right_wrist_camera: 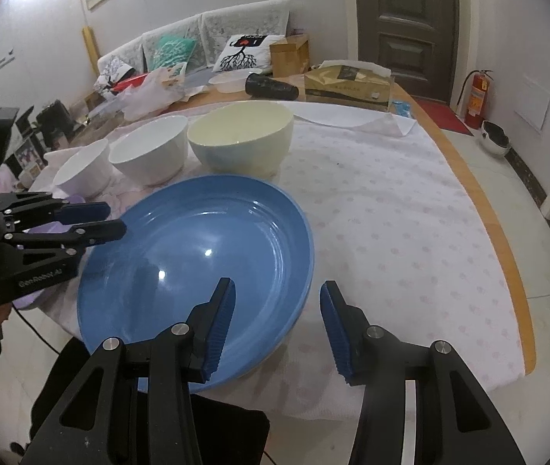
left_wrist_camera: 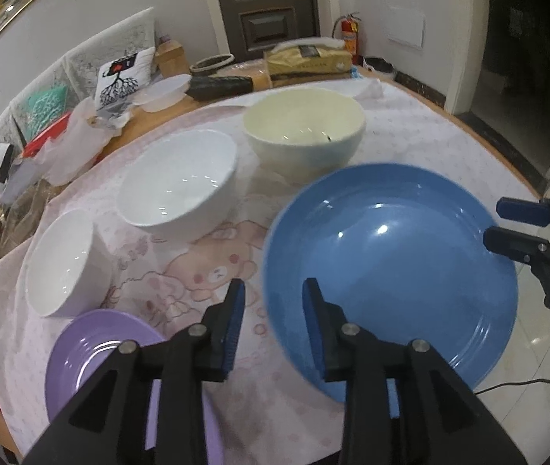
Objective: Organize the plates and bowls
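A large blue plate (left_wrist_camera: 391, 271) (right_wrist_camera: 197, 271) lies at the table's near edge. A small purple plate (left_wrist_camera: 93, 352) lies to its left. Behind them stand a small white bowl (left_wrist_camera: 62, 263) (right_wrist_camera: 81, 174), a medium white bowl (left_wrist_camera: 178, 186) (right_wrist_camera: 151, 151) and a cream bowl (left_wrist_camera: 306, 131) (right_wrist_camera: 244, 135) in a row. My left gripper (left_wrist_camera: 273, 325) (right_wrist_camera: 114, 219) is open, between the purple plate and the blue plate's left rim. My right gripper (right_wrist_camera: 277, 329) (left_wrist_camera: 494, 221) is open, its fingers on either side of the blue plate's right rim.
The table has a pink patterned cloth (right_wrist_camera: 391, 213). At the back are a tissue box (right_wrist_camera: 348, 81), a black roll (right_wrist_camera: 271, 87), white containers (left_wrist_camera: 162, 93) and plastic bags (left_wrist_camera: 69, 143). A sofa (right_wrist_camera: 197, 50) stands behind. The table edge runs along the right.
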Demonstrator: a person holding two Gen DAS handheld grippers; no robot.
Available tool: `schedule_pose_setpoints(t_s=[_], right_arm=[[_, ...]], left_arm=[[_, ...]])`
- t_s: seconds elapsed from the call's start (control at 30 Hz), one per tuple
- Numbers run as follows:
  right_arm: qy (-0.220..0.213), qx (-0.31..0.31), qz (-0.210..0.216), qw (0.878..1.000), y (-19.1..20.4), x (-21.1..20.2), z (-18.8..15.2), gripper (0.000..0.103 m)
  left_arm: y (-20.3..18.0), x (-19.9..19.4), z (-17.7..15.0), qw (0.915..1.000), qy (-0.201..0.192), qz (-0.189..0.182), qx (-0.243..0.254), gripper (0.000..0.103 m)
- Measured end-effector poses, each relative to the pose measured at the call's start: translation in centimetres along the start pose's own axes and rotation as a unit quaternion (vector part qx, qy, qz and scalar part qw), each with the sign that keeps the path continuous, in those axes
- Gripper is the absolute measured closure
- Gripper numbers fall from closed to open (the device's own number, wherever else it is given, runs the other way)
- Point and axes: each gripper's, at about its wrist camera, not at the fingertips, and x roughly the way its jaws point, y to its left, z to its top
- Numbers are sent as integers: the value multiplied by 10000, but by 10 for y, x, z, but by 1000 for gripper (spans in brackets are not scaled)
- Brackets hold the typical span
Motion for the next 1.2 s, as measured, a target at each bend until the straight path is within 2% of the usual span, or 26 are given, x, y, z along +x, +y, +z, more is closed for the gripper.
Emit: schedule_pose_setpoints(t_s=[0.1,0.2,0.27,0.33,0.43,0.5,0.73,0.9,0.93,1.07,1.2], right_arm=[[-55,-43,157,9999,9,-7,5,59],[-119,-133,400,9990,25,-13,11,49],[-146,-284,573,9978,43,-17,16,46],[-150,-403,762,9962,59,-19,20,38],[-59,-608,1104,9920,90,-18,27,34],[40,-702,1169,9907,111,-15,30,33],[416,-916,1638,9814,179,6,40,33],[789,-1104,1581,9781,213,32,34,36],[852,-1115,1539,9781,217,38,33,40],[1140,-1020,1393,9784,221,57,27,45],[1325,-1041,1257,9777,223,70,22,51]], left_arm=[[17,-17,-4,9996,-156,-46,-221,70],[38,-35,-12,9985,-313,-7,-444,68],[57,-47,-22,9971,-400,36,-652,66],[77,-58,-33,9952,-474,111,-851,64],[108,-73,-52,9911,-577,269,-1171,63],[131,-82,-67,9873,-628,387,-1408,61],[197,-90,-124,9734,-564,512,-2159,60],[221,-81,-158,9648,-480,238,-2575,60],[224,-77,-165,9634,-453,166,-2637,60],[225,-63,-174,9610,-351,8,-2741,61],[226,-51,-179,9604,-266,-67,-2774,71]])
